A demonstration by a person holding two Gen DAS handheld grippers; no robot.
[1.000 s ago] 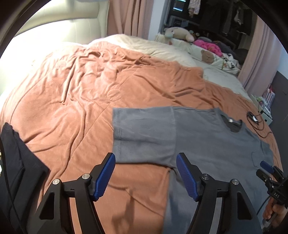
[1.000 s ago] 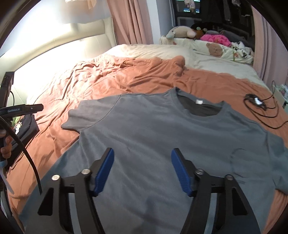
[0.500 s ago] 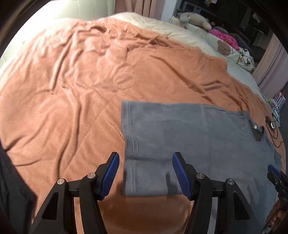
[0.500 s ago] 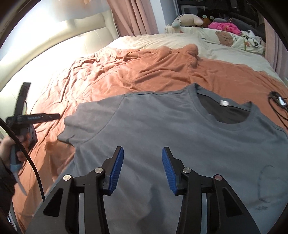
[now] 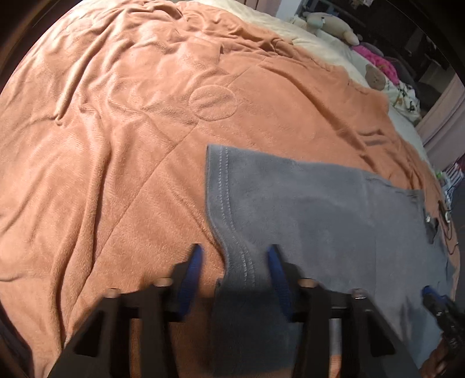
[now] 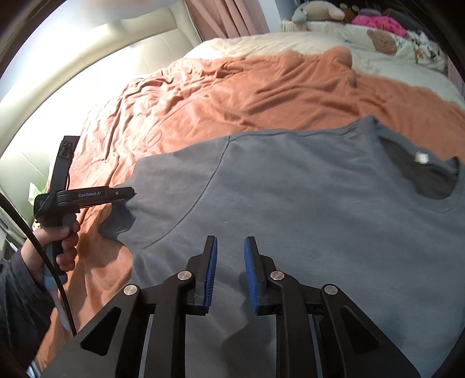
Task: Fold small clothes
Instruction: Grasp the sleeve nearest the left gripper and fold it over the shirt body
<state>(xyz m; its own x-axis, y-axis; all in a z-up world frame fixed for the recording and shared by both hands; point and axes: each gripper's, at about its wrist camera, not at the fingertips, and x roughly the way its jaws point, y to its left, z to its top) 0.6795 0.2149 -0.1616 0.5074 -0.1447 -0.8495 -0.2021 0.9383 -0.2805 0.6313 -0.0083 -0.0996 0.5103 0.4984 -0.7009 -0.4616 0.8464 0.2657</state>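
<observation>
A grey T-shirt lies face up on the orange blanket, collar to the right. My left gripper is low over the sleeve hem. Its jaws are closing, and the hem stands bunched between the blue fingers with a gap still showing on the left side. In the right wrist view the left gripper's tip sits at the sleeve edge. My right gripper hovers close over the shirt's body. Its jaws are closing to a narrow gap, with grey cloth showing between the pads. The right gripper also shows at the left wrist view's lower right.
The blanket is wrinkled, with cream bedding beyond it. Stuffed toys and a pink item lie at the far end. A padded headboard runs along the left. A person's hand holds the left gripper. A black cable lies past the collar.
Both grippers have come down and forward onto the shirt while their jaws narrowed. The left one has reached the sleeve hem, which now rises bunched between its fingers.
</observation>
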